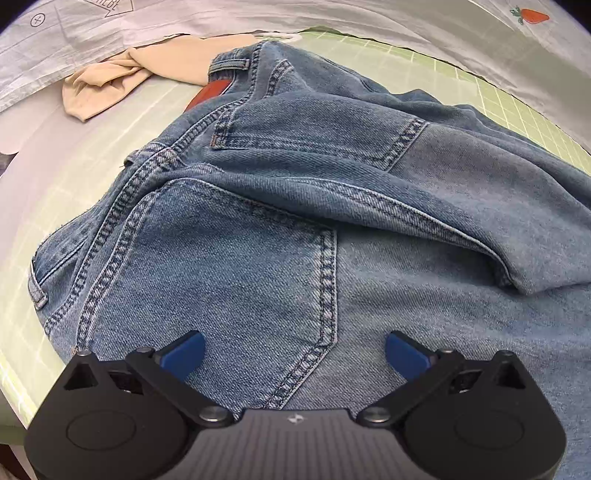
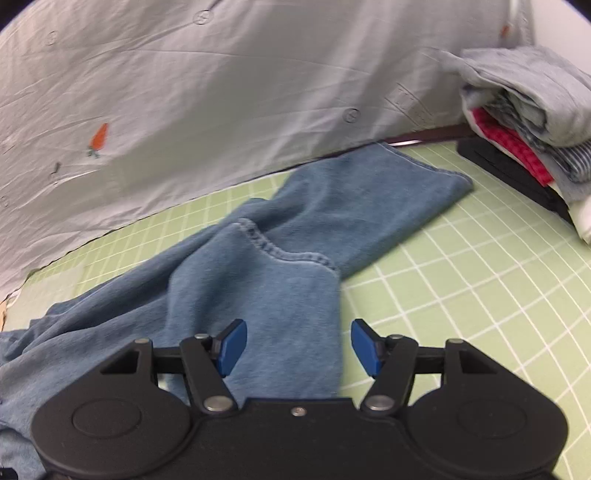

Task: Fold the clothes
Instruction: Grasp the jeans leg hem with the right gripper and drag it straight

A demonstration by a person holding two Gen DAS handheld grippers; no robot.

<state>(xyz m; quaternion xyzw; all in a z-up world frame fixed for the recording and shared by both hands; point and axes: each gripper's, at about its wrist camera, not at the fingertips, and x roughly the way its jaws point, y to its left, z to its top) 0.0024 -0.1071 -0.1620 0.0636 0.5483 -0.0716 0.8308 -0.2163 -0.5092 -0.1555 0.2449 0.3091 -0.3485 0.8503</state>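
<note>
Left wrist view: we hold the left tongs (image 1: 294,354) spread wide and gripping nothing, low over the seat of a pair of blue jeans (image 1: 295,206) that lies rumpled on the green gridded cutting mat (image 1: 517,107) covering the counter. Back pockets face up, one back pocket (image 1: 236,266) just ahead of the blue fingertips (image 1: 184,354), and the waistband with its brown leather patch (image 1: 210,94) lies at the far end. A beige garment (image 1: 110,85) sits beyond the waistband, touching or nearly touching it (we cannot tell which), against a pale printed sheet (image 1: 332,18).

Right wrist view: our right tongs (image 2: 298,347) are likewise released and empty, poised above the lower leg (image 2: 266,314), whose stitched hem (image 2: 284,254) is just ahead. The second leg (image 2: 369,192) runs on past it toward the sheet, so the two legs cross rather than lie matched. A stack of folded clothes (image 2: 528,122) waits at the mat's far right.

We judge the fold barely begun: the jeans are laid out but not yet straightened. The long axis runs from the waistband under our left to the hems under our right, with the legs splayed at that end. The next move likely calls for pinching the hem and the waist, then drawing the legs into line, one upon the other.
</note>
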